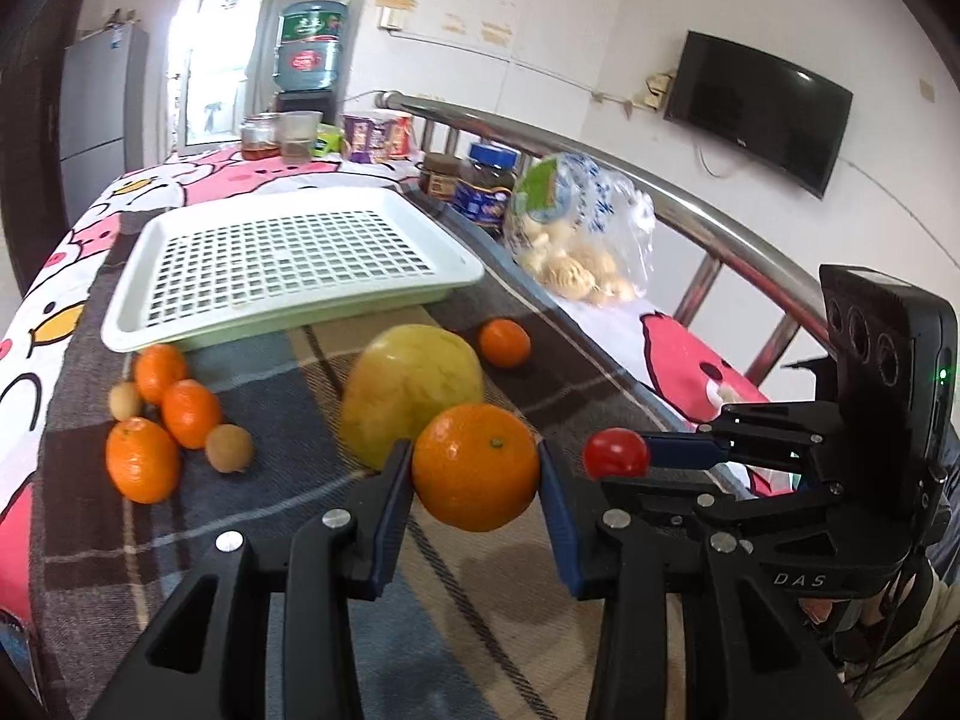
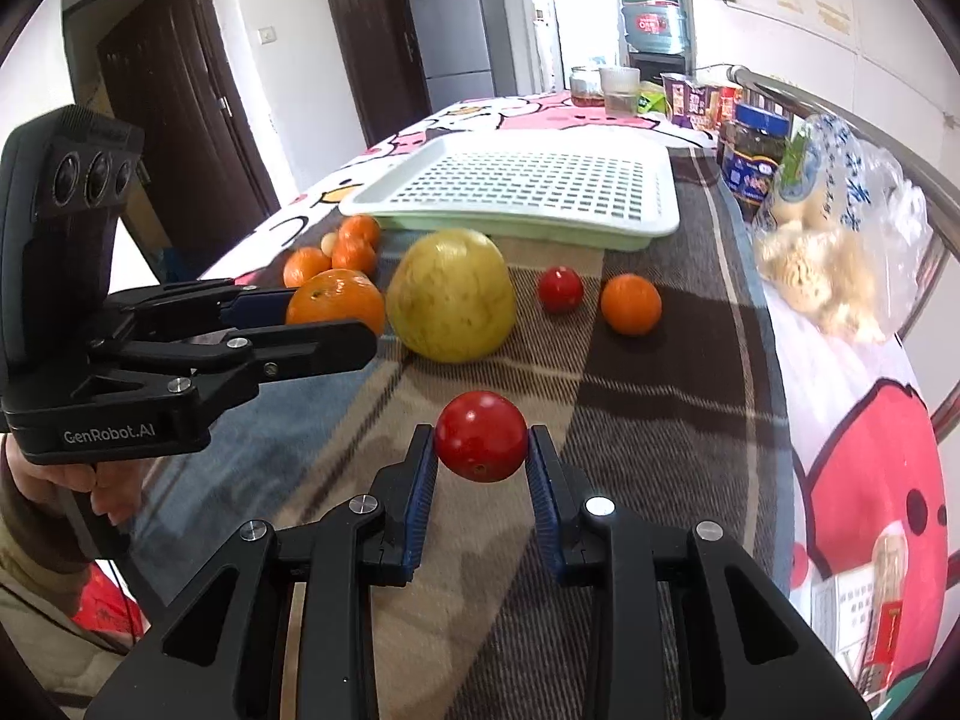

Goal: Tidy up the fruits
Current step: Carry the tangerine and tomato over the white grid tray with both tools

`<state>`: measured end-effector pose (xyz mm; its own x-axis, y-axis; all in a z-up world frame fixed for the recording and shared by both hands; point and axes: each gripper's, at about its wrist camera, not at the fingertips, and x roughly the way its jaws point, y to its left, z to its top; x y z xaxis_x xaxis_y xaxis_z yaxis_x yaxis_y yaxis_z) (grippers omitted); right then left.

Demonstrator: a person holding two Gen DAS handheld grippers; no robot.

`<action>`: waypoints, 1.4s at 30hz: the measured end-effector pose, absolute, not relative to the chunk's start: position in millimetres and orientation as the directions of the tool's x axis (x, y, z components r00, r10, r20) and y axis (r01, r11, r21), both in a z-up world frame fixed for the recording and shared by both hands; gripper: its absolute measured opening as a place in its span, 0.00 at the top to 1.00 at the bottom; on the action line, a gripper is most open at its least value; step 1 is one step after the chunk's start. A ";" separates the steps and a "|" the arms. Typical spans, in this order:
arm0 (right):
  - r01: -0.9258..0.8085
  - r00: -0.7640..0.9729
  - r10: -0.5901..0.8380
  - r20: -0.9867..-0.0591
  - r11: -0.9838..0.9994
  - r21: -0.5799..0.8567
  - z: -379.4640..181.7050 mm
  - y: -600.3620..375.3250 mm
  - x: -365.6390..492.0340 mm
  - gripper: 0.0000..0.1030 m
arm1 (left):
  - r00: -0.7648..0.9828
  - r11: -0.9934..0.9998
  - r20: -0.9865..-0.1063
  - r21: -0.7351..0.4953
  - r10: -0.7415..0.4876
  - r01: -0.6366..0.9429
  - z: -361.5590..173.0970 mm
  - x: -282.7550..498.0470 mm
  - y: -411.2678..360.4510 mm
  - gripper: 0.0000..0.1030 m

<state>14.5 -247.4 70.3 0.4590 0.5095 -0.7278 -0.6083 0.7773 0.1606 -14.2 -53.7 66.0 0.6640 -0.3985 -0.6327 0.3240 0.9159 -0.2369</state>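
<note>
My left gripper (image 1: 477,468) is clamped on a large orange (image 1: 475,467), both blue pads pressed to its sides, lifted just in front of the yellow pomelo (image 1: 414,387). My right gripper (image 2: 480,447) pinches a red tomato (image 2: 480,445) at a narrower spread. Beyond them the white slotted tray (image 1: 288,258) sits on the plaid blanket (image 1: 288,480), with small oranges (image 1: 162,420) near its left corner.

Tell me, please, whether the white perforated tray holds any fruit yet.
Empty: the white tray shows only its bare grid in both views, and every fruit is on the blanket or in a gripper.
</note>
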 end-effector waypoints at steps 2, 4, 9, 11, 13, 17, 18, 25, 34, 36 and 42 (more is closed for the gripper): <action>-0.615 0.456 0.516 -0.725 0.772 0.162 74.3 -244.0 17.8 0.72 | 0.670 0.918 -0.628 -0.245 -0.396 0.313 67.2 -14.0 -48.1 0.58; -0.621 0.455 0.522 -0.721 0.766 0.163 78.8 -240.5 21.2 0.72 | 0.680 0.921 -0.623 -0.248 -0.388 0.299 69.0 -13.6 -42.4 0.58; -0.642 0.452 0.542 -0.708 0.749 0.164 92.3 -230.0 31.0 0.72 | 0.708 0.928 -0.601 -0.264 -0.370 0.262 77.2 -9.5 -31.6 0.58; -0.648 0.456 0.551 -0.699 0.744 0.163 99.0 -225.6 36.5 0.72 | 0.719 0.929 -0.590 -0.274 -0.367 0.249 81.1 -7.3 -27.0 0.58; -0.652 0.457 0.563 -0.688 0.739 0.171 104.4 -222.3 42.1 0.72 | 0.732 0.932 -0.581 -0.274 -0.356 0.236 85.3 -3.7 -23.7 0.58; -0.664 0.450 0.589 -0.671 0.724 0.190 112.4 -216.6 53.4 0.72 | 0.742 0.937 -0.578 -0.277 -0.338 0.211 88.7 4.7 -17.7 0.58; -0.666 0.448 0.592 -0.670 0.721 0.192 113.9 -215.5 56.1 0.72 | 0.744 0.939 -0.579 -0.277 -0.334 0.206 89.0 7.2 -16.1 0.58; -0.666 0.438 0.602 -0.667 0.716 0.208 116.5 -207.2 80.7 0.72 | 0.745 0.947 -0.595 -0.277 -0.301 0.162 86.5 26.7 -4.3 0.58; -0.640 0.420 0.631 -0.652 0.715 0.280 119.1 -197.5 125.6 0.72 | 0.752 0.958 -0.608 -0.264 -0.256 0.112 93.9 63.5 6.7 0.58; -0.628 0.419 0.636 -0.648 0.718 0.298 119.3 -196.2 136.8 0.72 | 0.753 0.958 -0.609 -0.268 -0.248 0.099 95.2 72.6 10.1 0.58; -0.593 0.419 0.638 -0.646 0.731 0.337 119.9 -190.3 167.6 0.72 | 0.756 0.963 -0.618 -0.264 -0.217 0.061 96.1 101.2 16.3 0.58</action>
